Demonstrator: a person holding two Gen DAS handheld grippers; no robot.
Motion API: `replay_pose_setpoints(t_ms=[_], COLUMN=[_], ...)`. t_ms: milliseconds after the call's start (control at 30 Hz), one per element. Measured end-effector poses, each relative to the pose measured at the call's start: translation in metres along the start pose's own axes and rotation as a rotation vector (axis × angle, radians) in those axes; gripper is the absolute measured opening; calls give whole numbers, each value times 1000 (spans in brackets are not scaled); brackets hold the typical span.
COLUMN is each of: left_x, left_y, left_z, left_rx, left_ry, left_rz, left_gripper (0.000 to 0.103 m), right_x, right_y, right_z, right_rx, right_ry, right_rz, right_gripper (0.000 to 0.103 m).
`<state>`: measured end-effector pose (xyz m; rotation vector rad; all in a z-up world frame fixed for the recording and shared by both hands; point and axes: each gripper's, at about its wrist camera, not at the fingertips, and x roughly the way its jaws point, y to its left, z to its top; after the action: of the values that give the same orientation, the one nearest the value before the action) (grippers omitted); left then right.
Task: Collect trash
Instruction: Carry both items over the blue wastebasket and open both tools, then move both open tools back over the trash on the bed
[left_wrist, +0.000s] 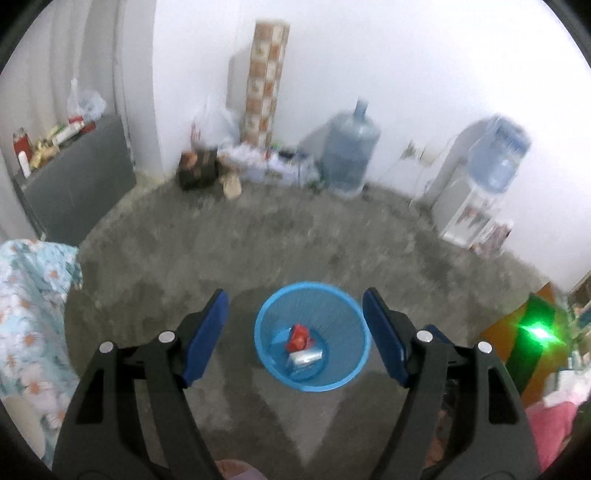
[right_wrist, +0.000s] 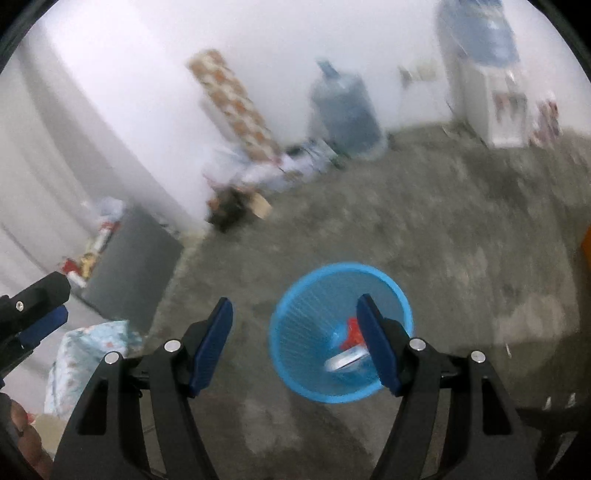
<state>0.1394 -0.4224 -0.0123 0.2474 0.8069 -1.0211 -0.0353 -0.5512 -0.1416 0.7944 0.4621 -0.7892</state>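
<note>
Below both claws, on the grey concrete floor (left_wrist: 295, 240), stands the round blue plastic mesh waste basket (left_wrist: 312, 291), and the trash lies at its bottom: a crumpled red wrapper (left_wrist: 298, 336) with a flat silvery-white packet (left_wrist: 306, 357) just beside it. The left claw (left_wrist: 295, 334) hangs over the basket with its blue pads spread wide and nothing between them; in its view the basket sits squarely in the gap. The right claw (right_wrist: 295, 341) is likewise spread and empty, but its right finger crosses the basket's mouth, so it sits off to the left of the bin.

Judging by this, both pieces are dropped and the step in hand is to clear away. To do it well, lift both claws straight up before swinging aside, so neither finger clips the light basket's rim and tips it. Keep the pads spread for the next pickup, then scan the floor for any remaining litter.
</note>
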Motion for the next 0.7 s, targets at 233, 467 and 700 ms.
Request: replay_pose_setpoints(t_ms=[233,467,700], left_x=[-135,-253,-347], left_y=[9,44,93], left_z=[-24,-79,-147], left_rx=[-17,-100,-245], left_ry=[-160,-248,-369], left_rz=[-22,55,140], left_gripper=[88,94,94], right_x=[-110,-185,-225], right_y=[95,149,183], right_z=[7,-15,-41], right_rx=[-235,-349,-421], right_ry=[-215,-326,-349], right_rz=[95,184,294], right_gripper=[97,97,97])
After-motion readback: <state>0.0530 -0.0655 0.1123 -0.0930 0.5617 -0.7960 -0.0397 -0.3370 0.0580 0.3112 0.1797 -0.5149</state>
